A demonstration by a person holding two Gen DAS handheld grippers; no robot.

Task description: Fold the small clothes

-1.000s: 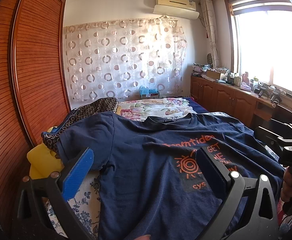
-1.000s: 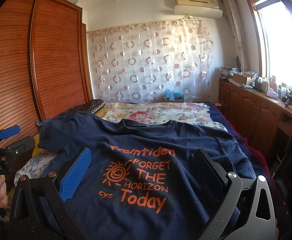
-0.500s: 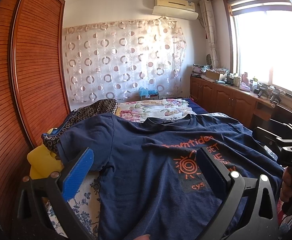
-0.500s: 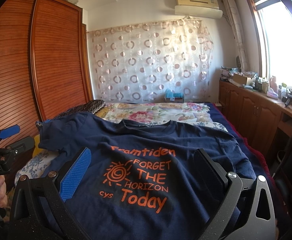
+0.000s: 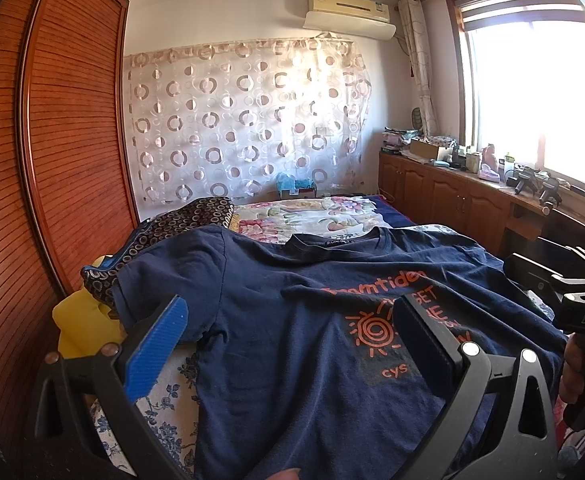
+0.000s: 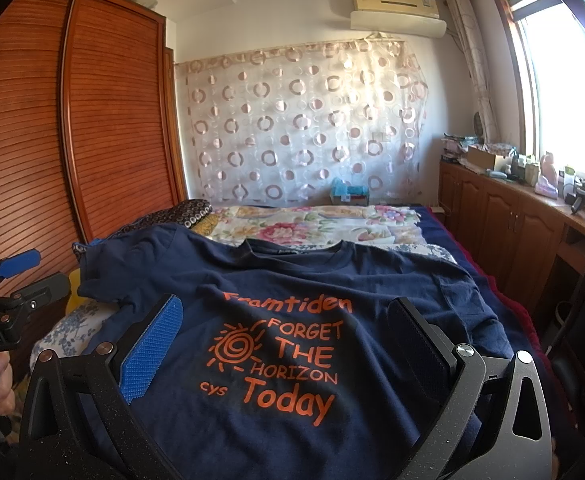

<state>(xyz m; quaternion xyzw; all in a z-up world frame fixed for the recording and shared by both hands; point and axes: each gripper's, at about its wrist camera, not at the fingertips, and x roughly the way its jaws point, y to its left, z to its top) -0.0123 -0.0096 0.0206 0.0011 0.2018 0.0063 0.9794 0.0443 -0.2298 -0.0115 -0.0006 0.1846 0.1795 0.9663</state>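
A navy blue T-shirt (image 5: 292, 340) with orange print lies spread face up on the bed, collar toward the far end; it also shows in the right wrist view (image 6: 292, 288). My left gripper (image 5: 288, 320) is open and empty, above the shirt's left half near the left sleeve. My right gripper (image 6: 284, 332) is open and empty, above the printed chest. Each gripper shows at the edge of the other's view: the right one (image 5: 564, 284), the left one (image 6: 8, 276).
A wooden wardrobe (image 5: 52, 160) runs along the left of the bed. A patterned dark cloth (image 5: 180, 220) and a yellow item (image 5: 80, 320) lie by the left sleeve. A floral quilt (image 6: 312, 224) covers the far bed. Low cabinets (image 6: 512, 224) stand at the right under the window.
The left wrist view has shifted slightly, so the shirt sits a little lower and closer. The right gripper and the shirt have not visibly moved.
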